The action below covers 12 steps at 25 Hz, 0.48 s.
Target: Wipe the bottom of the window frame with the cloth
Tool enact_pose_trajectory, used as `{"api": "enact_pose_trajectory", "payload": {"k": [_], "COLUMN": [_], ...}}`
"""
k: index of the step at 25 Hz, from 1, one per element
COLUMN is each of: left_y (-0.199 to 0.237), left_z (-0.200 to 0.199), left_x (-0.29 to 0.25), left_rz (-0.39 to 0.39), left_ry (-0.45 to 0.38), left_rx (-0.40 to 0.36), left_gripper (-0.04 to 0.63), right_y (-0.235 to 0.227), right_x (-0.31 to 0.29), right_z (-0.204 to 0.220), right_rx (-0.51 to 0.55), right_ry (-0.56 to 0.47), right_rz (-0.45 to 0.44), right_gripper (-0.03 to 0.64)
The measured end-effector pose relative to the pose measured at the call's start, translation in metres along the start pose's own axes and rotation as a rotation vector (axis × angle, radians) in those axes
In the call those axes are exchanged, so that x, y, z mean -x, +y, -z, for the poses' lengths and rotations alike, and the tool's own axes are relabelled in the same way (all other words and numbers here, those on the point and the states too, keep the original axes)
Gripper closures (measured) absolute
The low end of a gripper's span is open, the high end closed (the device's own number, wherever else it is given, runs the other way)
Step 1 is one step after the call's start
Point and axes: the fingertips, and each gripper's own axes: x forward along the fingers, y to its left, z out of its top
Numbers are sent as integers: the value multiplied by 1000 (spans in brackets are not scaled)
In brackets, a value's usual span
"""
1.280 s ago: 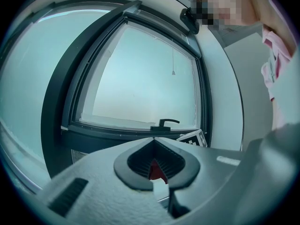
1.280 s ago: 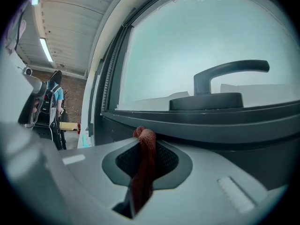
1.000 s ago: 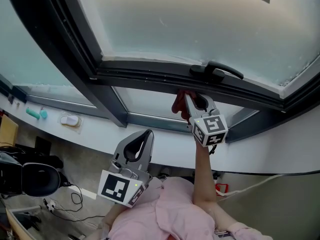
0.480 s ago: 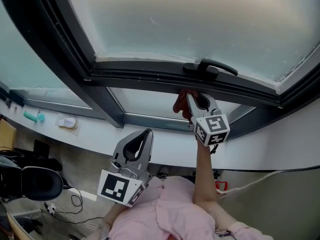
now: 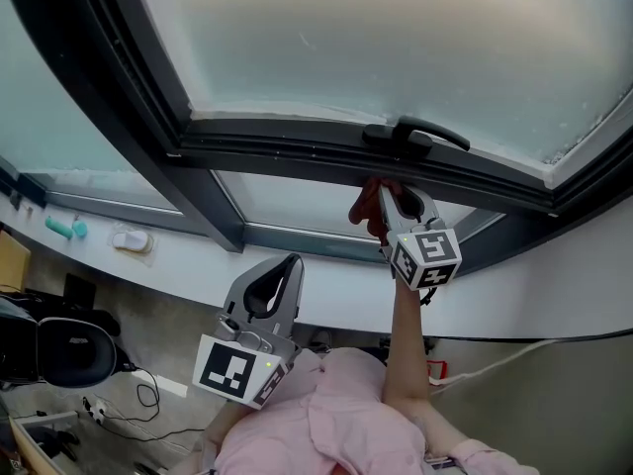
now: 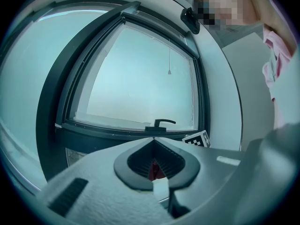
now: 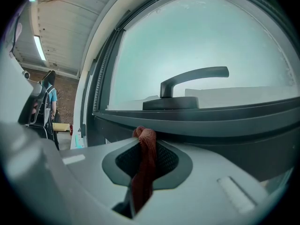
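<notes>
Pinching the red cloth (image 5: pixel 360 209) tight, the right gripper (image 5: pixel 386 196) presses it to the bottom rail of the window frame (image 5: pixel 282 150) just below the handle (image 5: pixel 415 135), where the thin bunch could slip out or bare jaws scrape the rail, while the left gripper (image 5: pixel 285 268) hangs closed, empty, well apart.
</notes>
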Motion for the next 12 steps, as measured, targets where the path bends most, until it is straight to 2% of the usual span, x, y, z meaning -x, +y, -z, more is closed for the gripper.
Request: {"api": "enact_pose_trajectory", "payload": {"k": [5, 12], "left_y": [0, 17], "left_z": [2, 15], "left_x": [4, 16], "left_rz": [-10, -40], "left_ry": [2, 34], "left_rx": [4, 14], "left_gripper": [597, 598], "right_y": [0, -4], "right_x": [0, 21], "right_z": [0, 6], "right_rx": [-26, -99], "right_ry": [2, 11], "right_rz": [-4, 42], "right_gripper": [571, 571]}}
